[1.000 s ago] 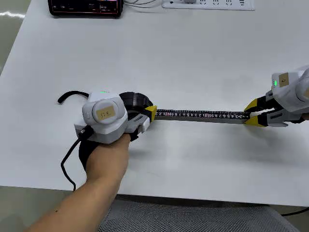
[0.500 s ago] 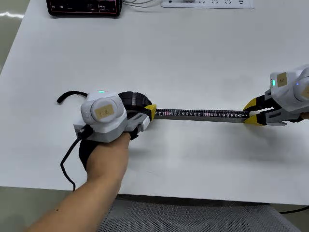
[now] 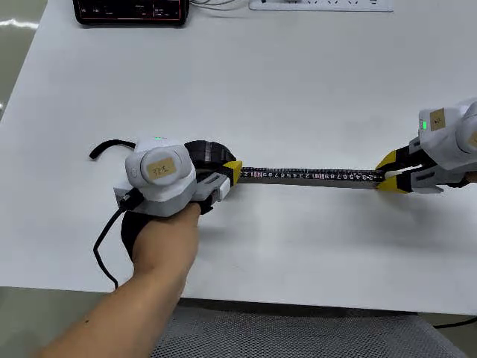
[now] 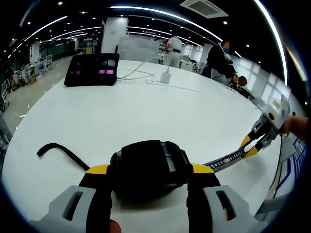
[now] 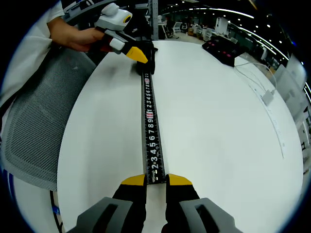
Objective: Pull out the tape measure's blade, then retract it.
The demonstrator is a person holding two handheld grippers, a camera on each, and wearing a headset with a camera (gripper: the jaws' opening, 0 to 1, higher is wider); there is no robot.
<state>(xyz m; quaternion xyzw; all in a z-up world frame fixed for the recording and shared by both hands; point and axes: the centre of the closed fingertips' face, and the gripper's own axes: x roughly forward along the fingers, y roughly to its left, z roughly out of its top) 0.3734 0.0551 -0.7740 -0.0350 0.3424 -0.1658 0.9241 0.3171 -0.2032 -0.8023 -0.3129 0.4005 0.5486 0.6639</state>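
- Your left gripper (image 3: 226, 183) clamps the one black tape measure case (image 4: 148, 165).
- Your right gripper (image 5: 156, 180) pinches its single blade (image 5: 149, 126), apparently at the tip.
- One strap (image 3: 112, 145) lies behind.

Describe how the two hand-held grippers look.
Both the left hand-held gripper and the right hand-held gripper have rounded white-grey bodies with a tan sticker, a green light, and black jaws tipped yellow. A black cable trails from the left one.
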